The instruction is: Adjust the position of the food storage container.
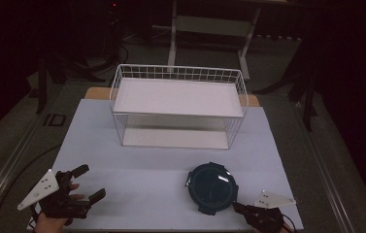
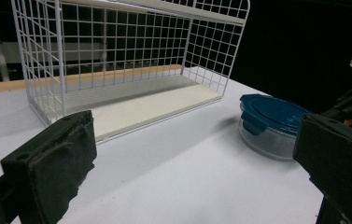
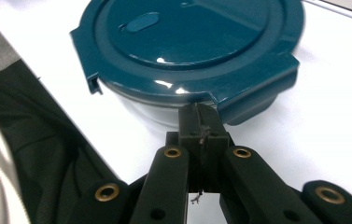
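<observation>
Container (image 1: 212,188) with its blue lid clipped on sits on the desk (image 1: 141,170) in front of the 2-tier wire rack (image 1: 178,104), not yet lifted; my right tool (image 3: 201,122) is pinched shut at its rim, holding nothing, my left tool (image 1: 87,183) wide open

One round clear container with a teal lid (image 1: 212,187), one white two-tier wire rack (image 1: 178,104), two black grippers on a white table (image 1: 161,170).

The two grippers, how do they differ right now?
The left gripper has its jaws spread wide with nothing between them; the right gripper has its jaws shut together. The left one sits apart from the blue-lidded container; the right one's tips are at its rim. Both stay low over the white table.
</observation>
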Tool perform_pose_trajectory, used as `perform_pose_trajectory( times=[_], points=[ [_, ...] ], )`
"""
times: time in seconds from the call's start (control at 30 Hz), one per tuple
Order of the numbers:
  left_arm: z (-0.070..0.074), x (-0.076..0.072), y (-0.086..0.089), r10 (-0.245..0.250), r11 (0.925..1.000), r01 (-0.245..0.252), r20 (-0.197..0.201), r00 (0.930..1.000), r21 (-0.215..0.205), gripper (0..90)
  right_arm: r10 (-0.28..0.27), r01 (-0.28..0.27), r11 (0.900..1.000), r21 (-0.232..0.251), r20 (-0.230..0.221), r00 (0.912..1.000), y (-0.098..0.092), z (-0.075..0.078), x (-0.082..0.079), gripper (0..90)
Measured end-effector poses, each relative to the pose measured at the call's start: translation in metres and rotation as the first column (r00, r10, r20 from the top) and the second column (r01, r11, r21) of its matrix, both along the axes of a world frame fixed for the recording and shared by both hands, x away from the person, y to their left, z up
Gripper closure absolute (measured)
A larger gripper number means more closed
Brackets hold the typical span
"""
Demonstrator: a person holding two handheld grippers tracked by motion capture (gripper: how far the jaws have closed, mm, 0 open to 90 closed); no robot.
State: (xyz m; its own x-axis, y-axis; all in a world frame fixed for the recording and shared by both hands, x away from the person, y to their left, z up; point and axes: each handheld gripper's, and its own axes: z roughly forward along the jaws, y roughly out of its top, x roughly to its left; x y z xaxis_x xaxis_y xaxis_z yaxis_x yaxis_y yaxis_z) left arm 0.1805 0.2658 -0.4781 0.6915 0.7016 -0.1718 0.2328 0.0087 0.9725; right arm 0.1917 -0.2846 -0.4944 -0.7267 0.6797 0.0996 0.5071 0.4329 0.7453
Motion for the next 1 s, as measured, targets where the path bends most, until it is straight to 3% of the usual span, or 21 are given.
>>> perform_pose_trajectory(
  times=[0.4, 0.57, 0.77, 0.87, 1.0],
  points=[
    [0.000, 0.000, 0.000, -0.001, 1.0000, 0.001, 0.000, 1.0000, -0.001, 0.0, -0.028, 0.028, 1.000, 0.001, 0.012, 0.9995, -0.007, -0.001, 0.023, 90.0],
    [0.001, -0.001, 0.001, 0.005, 1.0000, -0.005, 0.003, 1.0000, -0.003, 0.0, -0.029, 0.029, 1.000, 0.002, 0.013, 0.9995, -0.011, -0.001, 0.023, 90.0],
    [0.001, -0.001, 0.000, -0.001, 1.0000, 0.001, 0.003, 1.0000, 0.003, 0.0, -0.084, 0.083, 0.996, 0.011, 0.044, 0.9955, -0.021, 0.003, 0.029, 90.0],
    [0.001, -0.002, 0.000, -0.001, 1.0000, 0.001, 0.006, 1.0000, 0.001, 0.0, -0.107, 0.106, 0.994, 0.018, 0.056, 0.9927, -0.021, 0.006, 0.037, 90.0],
    [0.002, -0.002, 0.001, 0.001, 1.0000, -0.001, 0.008, 1.0000, 0.002, 0.0, -0.095, 0.095, 0.995, 0.004, 0.055, 0.9939, -0.015, 0.005, 0.043, 90.0]
  ],
)
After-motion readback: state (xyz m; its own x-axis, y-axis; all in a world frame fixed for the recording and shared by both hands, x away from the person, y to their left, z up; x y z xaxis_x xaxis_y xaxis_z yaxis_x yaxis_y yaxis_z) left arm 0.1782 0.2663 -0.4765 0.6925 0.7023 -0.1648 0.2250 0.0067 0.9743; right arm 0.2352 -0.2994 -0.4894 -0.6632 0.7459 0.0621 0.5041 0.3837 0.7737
